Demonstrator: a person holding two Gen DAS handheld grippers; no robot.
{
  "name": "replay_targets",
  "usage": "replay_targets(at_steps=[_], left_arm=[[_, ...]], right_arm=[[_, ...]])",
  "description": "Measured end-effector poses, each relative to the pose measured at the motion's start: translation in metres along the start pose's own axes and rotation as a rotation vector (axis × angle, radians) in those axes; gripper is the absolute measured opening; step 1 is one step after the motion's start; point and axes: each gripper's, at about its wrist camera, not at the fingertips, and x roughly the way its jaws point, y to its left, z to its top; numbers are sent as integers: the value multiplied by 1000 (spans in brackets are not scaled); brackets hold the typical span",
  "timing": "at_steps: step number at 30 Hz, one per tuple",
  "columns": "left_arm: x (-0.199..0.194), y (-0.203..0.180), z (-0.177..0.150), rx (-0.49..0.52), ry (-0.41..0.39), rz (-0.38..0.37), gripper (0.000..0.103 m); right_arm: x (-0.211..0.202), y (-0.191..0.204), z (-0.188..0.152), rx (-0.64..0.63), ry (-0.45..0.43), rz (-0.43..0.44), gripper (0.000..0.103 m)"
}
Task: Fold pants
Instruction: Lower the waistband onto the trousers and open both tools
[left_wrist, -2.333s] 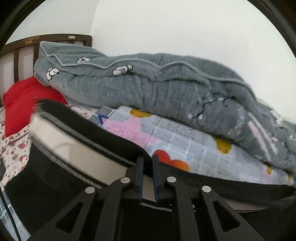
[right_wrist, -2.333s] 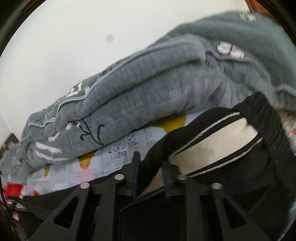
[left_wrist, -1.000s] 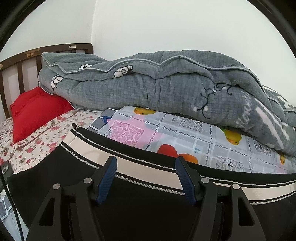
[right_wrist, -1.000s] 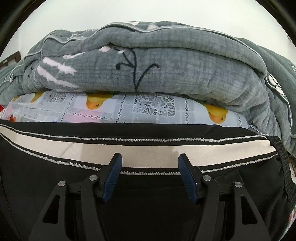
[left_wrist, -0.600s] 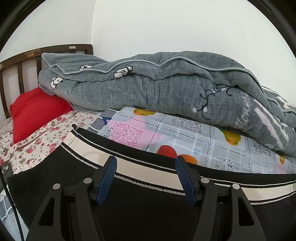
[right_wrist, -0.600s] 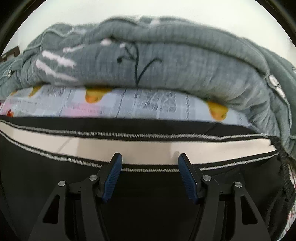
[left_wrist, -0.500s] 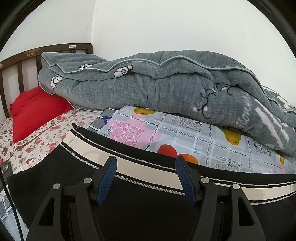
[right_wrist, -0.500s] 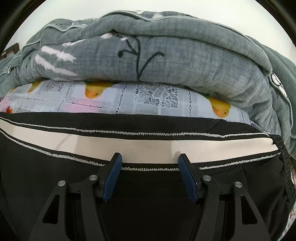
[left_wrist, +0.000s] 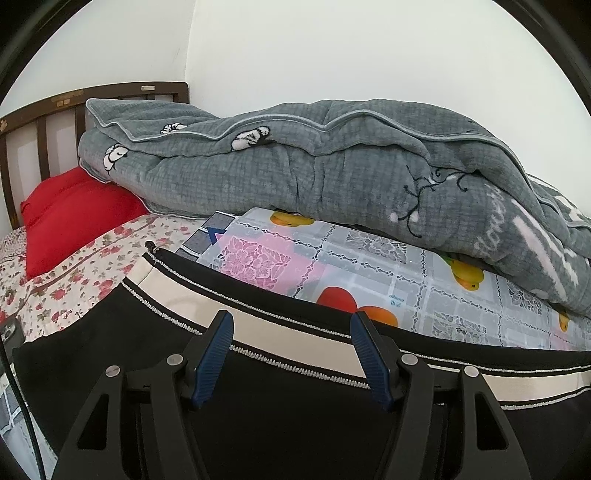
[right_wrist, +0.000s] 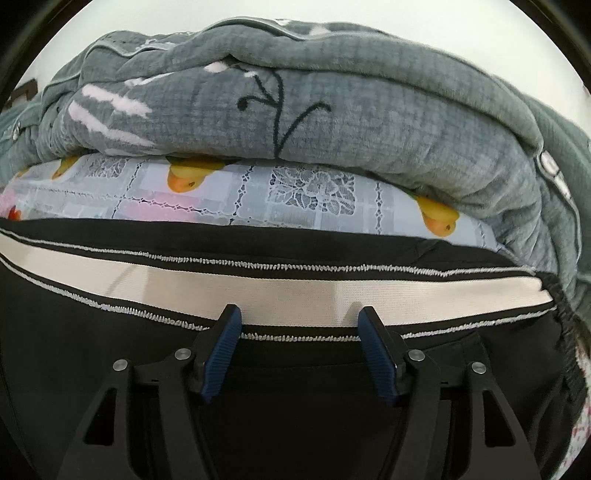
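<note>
Both grippers have let go since the earliest pictures: then each pair of jaws was pinched shut on a raised fold of the pants, and now the fabric lies flat on the bed. The left gripper (left_wrist: 291, 323) hangs with its jaws spread apart and nothing between the blue pads, just above the cream stripe; the right gripper (right_wrist: 300, 317) stands the same way, spread and empty, its view slightly shifted.

By my reading, one fold has been laid and released, and the pants (left_wrist: 258, 398) wait for the next one. That calls for new holds on an end or edge of the garment, one gripper each, then a carry across so the layers meet evenly.

The black pants stretch along the near edge of the bed, lying across a fruit-printed cloth (left_wrist: 369, 266), with a flowered sheet (left_wrist: 74, 280) beside it. A cream stripe (right_wrist: 295, 291) edged in pale stitching runs their length; a gathered edge shows at the right end. Behind, a bundled grey quilt (right_wrist: 332, 122) lies along the far edge, and a red pillow (left_wrist: 70, 214) rests near the headboard (left_wrist: 44, 122).
</note>
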Motion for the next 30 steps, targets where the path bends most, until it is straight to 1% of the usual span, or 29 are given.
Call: replay_targets(at_steps=[5, 8, 12, 16, 20, 22, 23, 24, 25, 28, 29, 30], left_arm=[[0, 0, 0, 2, -2, 0, 64], [0, -1, 0, 4, -3, -1, 64], [0, -2, 1, 8, 3, -6, 64], [3, -6, -2, 29, 42, -46, 64], [-2, -9, -4, 40, 34, -71, 64], [-6, -8, -7, 41, 42, -78, 64], [-10, -7, -10, 41, 53, -77, 64], [-15, -5, -14, 40, 67, -95, 64], [-23, -3, -19, 39, 83, -108, 64], [-41, 6, -33, 33, 119, -120, 64], [-50, 10, -37, 36, 134, -117, 64], [-62, 14, -43, 49, 132, -97, 64]], right_arm=[[-11, 20, -2, -97, -53, -55, 64], [-12, 29, -3, -142, -67, -83, 64], [-12, 26, -2, -137, -58, -79, 65], [-11, 17, -1, -92, -38, -52, 69], [-12, 0, -1, -17, -8, -19, 69], [-19, -11, -3, 39, 8, -21, 69], [-25, -16, -6, 58, 16, -22, 69], [-33, -21, -10, 74, 18, -14, 69], [-49, -27, -18, 94, 7, 7, 69], [-90, -43, -43, 135, -23, 28, 69], [-101, -48, -51, 151, -28, 36, 69], [-112, -53, -60, 170, -31, 45, 69]])
